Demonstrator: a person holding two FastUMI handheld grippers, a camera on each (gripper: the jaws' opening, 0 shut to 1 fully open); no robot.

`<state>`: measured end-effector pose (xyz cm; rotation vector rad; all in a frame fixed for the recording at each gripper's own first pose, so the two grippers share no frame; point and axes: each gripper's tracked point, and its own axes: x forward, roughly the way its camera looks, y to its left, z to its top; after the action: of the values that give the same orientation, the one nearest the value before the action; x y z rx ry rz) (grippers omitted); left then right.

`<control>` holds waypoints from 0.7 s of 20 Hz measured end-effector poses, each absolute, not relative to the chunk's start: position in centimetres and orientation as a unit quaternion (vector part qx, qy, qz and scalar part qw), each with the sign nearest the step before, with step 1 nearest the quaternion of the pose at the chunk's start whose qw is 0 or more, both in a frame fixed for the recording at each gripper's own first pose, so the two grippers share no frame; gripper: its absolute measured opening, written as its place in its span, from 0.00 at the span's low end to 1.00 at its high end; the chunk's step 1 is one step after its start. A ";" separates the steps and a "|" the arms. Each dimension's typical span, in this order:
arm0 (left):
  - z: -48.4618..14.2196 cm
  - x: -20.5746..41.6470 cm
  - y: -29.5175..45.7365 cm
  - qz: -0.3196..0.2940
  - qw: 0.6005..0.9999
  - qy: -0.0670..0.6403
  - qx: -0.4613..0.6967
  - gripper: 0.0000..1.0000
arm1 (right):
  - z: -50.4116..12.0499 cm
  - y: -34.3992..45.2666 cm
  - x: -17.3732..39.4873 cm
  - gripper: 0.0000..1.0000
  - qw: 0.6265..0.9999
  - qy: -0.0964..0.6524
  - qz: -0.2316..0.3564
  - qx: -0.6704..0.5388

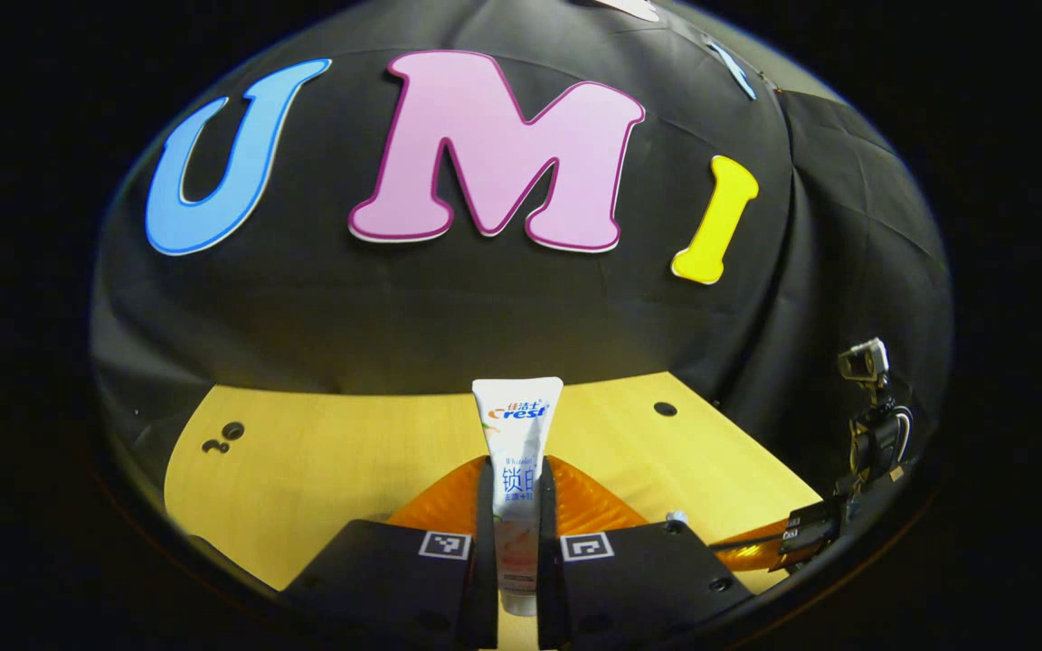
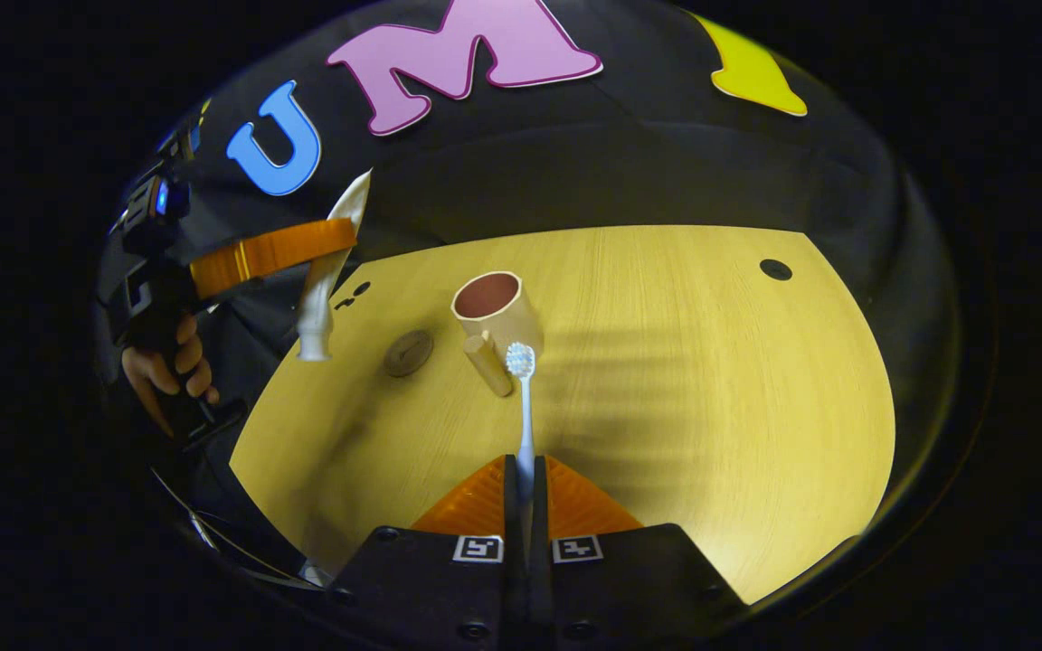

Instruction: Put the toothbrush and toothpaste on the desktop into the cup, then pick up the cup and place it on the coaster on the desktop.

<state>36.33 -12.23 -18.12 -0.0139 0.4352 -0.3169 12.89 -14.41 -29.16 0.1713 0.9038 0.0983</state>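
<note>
Right gripper (image 2: 518,479): fingers closed on a toothbrush (image 2: 524,407), bristle head pointing toward the cup (image 2: 496,309). Cup upright on the wooden desktop (image 2: 711,380), its handle facing the camera; round coaster (image 2: 408,352) just to its left. Far left: a hand (image 2: 164,371) holds the left gripper (image 2: 272,251) above the desktop, gripping the toothpaste (image 2: 326,271) cap-down.
</note>
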 end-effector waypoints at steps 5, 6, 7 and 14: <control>-18.8 41.3 -15.3 -0.189 0.968 0.164 -0.019 0.21 | -30.5 -16.7 13.1 0.05 0.895 0.439 0.052 0.058; -19.2 42.1 -15.9 -0.199 0.967 0.158 -0.032 0.22 | -30.9 -16.8 13.0 0.05 0.893 0.443 0.055 0.058; -19.9 42.5 -16.0 -0.203 0.966 0.155 -0.046 0.22 | -31.2 -16.9 13.1 0.05 0.891 0.446 0.057 0.059; -22.1 46.7 -15.8 -0.198 0.971 0.102 -0.084 0.22 | -32.1 -16.8 13.0 0.05 0.889 0.449 0.071 0.058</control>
<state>46.66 -15.79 -22.07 -0.1705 0.2051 -0.3999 13.02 -16.83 -32.10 0.1213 0.9318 0.1473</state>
